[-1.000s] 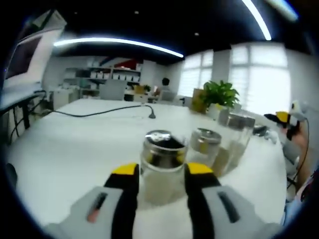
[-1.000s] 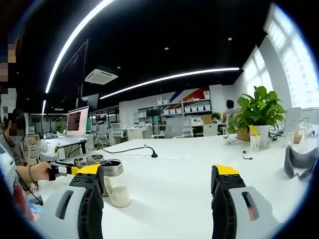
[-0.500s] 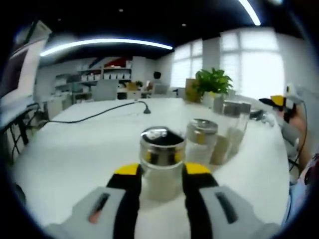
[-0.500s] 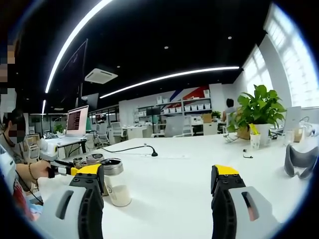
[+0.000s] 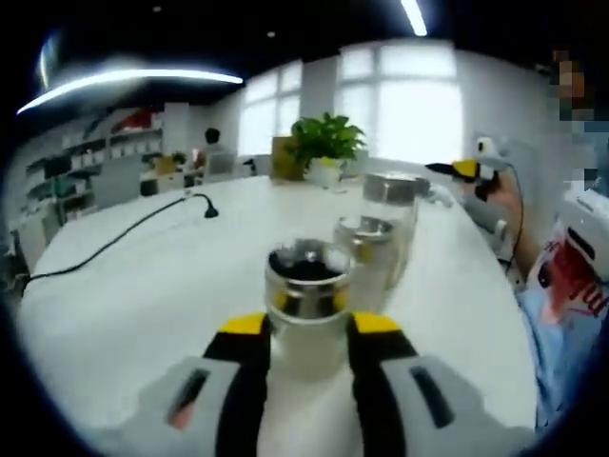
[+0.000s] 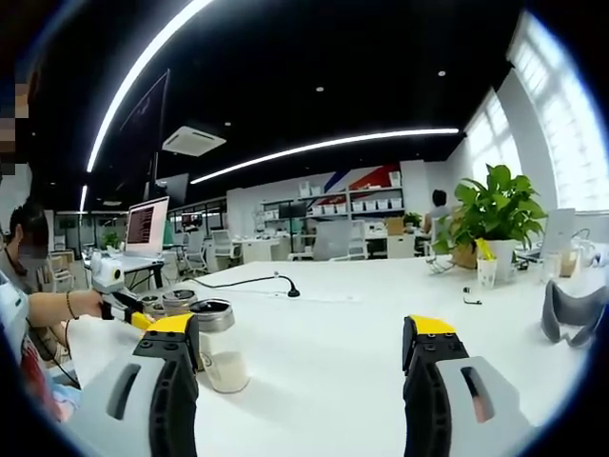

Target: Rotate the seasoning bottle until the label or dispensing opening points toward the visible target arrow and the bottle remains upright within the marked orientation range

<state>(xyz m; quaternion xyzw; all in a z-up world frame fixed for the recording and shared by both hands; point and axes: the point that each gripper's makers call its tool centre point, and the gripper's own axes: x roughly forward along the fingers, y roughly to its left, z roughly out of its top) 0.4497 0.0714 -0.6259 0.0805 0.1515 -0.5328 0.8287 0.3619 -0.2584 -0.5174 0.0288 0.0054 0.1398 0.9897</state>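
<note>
A glass seasoning bottle [image 5: 306,303] with a shiny metal lid stands upright on the white table [image 5: 143,295]. My left gripper [image 5: 309,327] is shut on it, one yellow-tipped jaw pressed to each side of the glass. In the right gripper view the same bottle [image 6: 223,352] sits at the lower left, with pale powder in its bottom and the left gripper [image 6: 141,320] holding it from the left. My right gripper [image 6: 304,333] hovers open over bare table with nothing between its jaws. It also shows far right in the left gripper view as the right gripper [image 5: 466,171].
Two more metal-lidded jars [image 5: 366,255] [image 5: 391,205] stand just behind the held bottle. A black cable [image 5: 114,240] runs across the table. A potted plant [image 6: 495,214] and a grey object [image 6: 563,314] stand at the far right. A person's sleeve [image 5: 561,324] is at the table edge.
The left gripper has turned with the bottle held between its jaws, so the room has swept leftward in its view. In the right gripper view, the hand holding the left gripper has risen slightly.
</note>
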